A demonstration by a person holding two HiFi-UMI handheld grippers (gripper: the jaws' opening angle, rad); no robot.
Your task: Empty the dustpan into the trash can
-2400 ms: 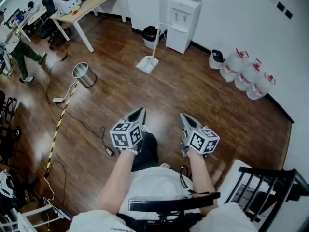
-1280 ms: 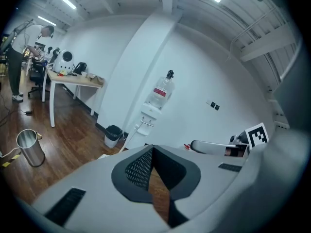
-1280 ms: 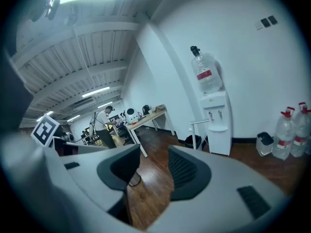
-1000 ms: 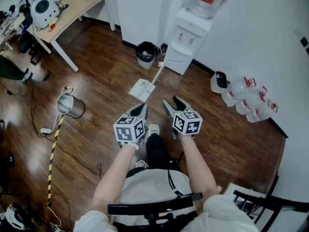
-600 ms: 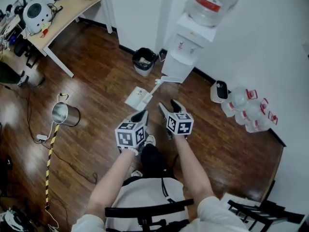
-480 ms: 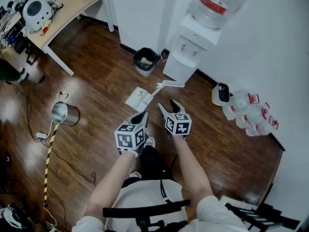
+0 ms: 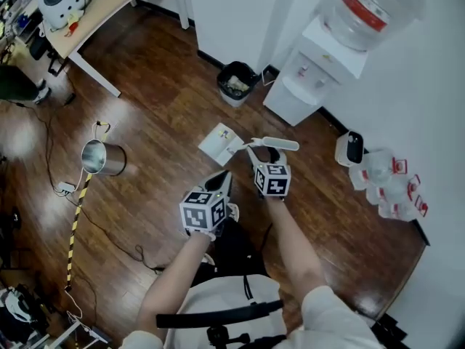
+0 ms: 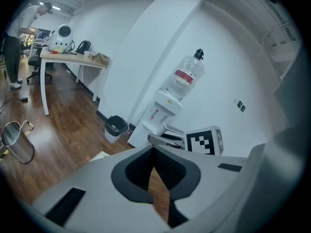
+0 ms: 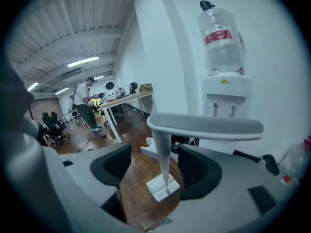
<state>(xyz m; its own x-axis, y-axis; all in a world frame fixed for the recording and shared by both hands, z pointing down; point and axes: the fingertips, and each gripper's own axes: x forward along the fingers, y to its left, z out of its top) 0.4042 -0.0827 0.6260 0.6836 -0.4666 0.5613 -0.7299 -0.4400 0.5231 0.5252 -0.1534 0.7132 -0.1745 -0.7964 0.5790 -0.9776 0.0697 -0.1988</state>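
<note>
A white dustpan [image 7: 220,142] lies on the wood floor, its long handle [image 7: 275,144] rising to a grey crossbar grip. In the right gripper view the handle's stem [image 9: 164,161] stands between the jaws of my right gripper [image 9: 158,171]. Those jaws are open and have just been opening; the pads do not touch the stem. In the head view my right gripper [image 7: 264,155] sits just under the crossbar. My left gripper [image 7: 224,177] is shut with nothing in it, a little behind and left. The black trash can [image 7: 236,83] stands by the wall beyond the pan.
A water dispenser [image 7: 323,67] with a bottle stands right of the trash can [image 8: 115,128]. Spare water bottles [image 7: 389,184] lie by the wall at the right. A metal bucket [image 7: 102,158] and cables lie at the left. A desk [image 7: 87,13] is far left, with a person [image 9: 86,103] near it.
Both grippers have moved forward and down toward the dustpan. The right gripper has come up to the handle, whose stem now stands between its jaws. The dispenser and trash can are nearer.
</note>
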